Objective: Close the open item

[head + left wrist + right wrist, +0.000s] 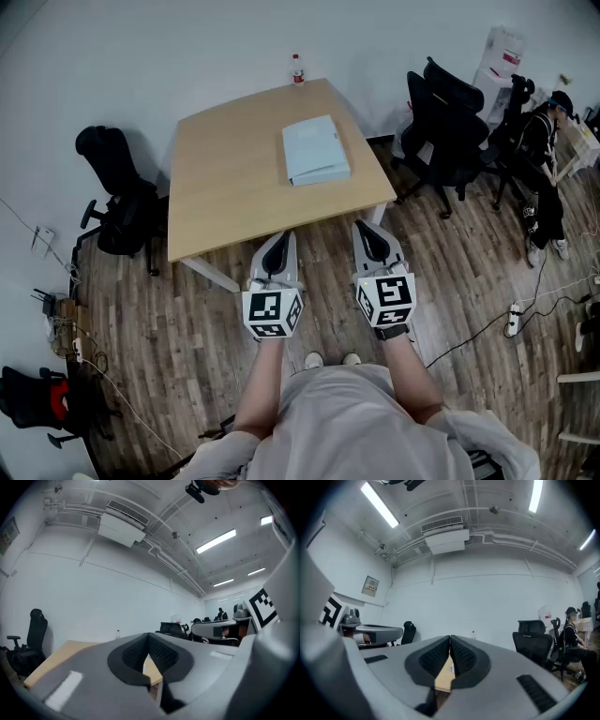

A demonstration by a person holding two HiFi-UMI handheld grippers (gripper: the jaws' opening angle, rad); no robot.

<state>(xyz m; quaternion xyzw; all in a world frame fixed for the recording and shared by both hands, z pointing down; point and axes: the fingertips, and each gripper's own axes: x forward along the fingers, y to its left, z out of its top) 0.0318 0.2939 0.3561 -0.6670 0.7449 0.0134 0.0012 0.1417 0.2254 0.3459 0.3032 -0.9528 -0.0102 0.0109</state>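
Observation:
A pale blue flat folder-like item (pixel 315 150) lies on the right half of the wooden table (pixel 234 178); from here its cover lies flat. My left gripper (pixel 277 251) and right gripper (pixel 373 239) hang side by side just short of the table's near edge, well away from the item. Both are shut with nothing between the jaws. In the left gripper view the pads (pixel 159 654) meet over a sliver of table (pixel 56 658). In the right gripper view the pads (pixel 461 657) also touch, and a slice of the table (pixel 443 679) shows below them.
A small bottle (pixel 297 69) stands at the table's far edge. A black office chair (pixel 122 202) stands left of the table and two more (pixel 450 122) stand right. A person (pixel 548 178) is at the far right. Cables (pixel 525 309) run over the wooden floor.

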